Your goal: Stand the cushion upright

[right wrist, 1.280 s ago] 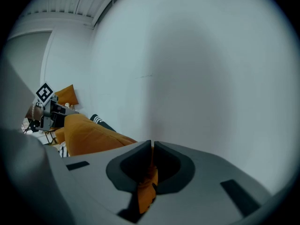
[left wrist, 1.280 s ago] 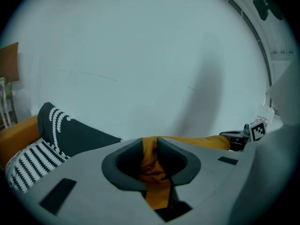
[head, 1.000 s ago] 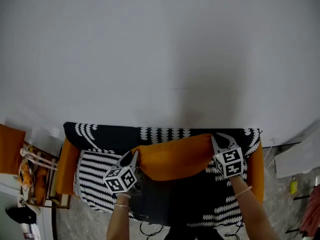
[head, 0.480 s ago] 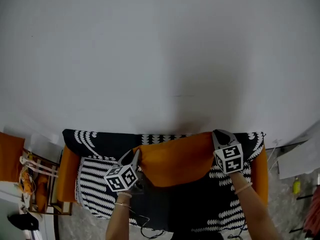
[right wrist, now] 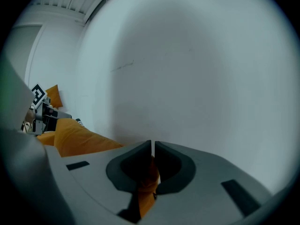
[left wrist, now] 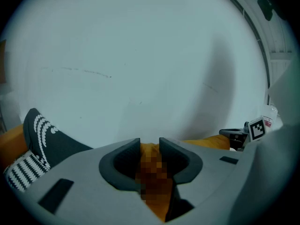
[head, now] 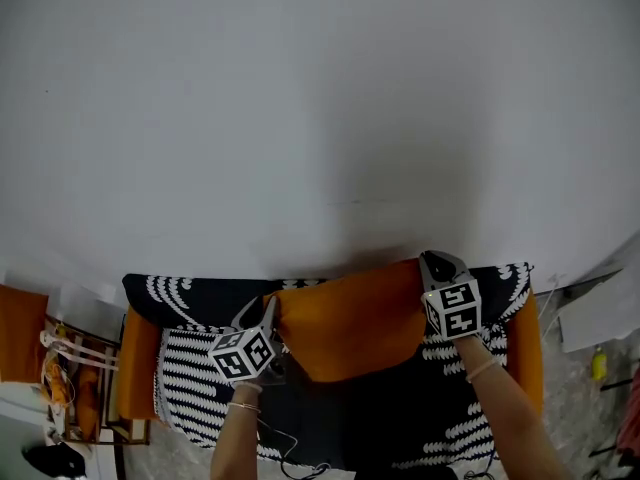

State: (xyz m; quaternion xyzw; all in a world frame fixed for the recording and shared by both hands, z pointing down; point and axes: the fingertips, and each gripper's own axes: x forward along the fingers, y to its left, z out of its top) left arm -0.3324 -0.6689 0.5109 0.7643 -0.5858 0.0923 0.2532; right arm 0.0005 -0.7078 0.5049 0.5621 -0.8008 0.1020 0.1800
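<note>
The cushion stands on edge on the sofa. Its top edge is level with the top of the sofa's back, and its lower edge is down on the seat. I judge the placing step to be almost done, with only the release left.

The left gripper is at the cushion's top corner nearer the sofa's left arm, and its jaws have just been opening. Orange fabric fills the gap from pad to pad, so it looks gripped. A blurred patch over the gap makes that hard to confirm.

The right gripper is at the other top corner. Its jaws are almost together, pinching a thin fold of the cushion.

The next move, I think, calls for both corners to be let go gently. Each gripper should then draw back toward the sofa's front without dragging the fabric, so the cushion leans on the back and does not tip forward.

The cushion is plain orange, soft and plump. Its top edge is pulled fairly straight between the grippers, and its lower edge bulges downward.
</note>
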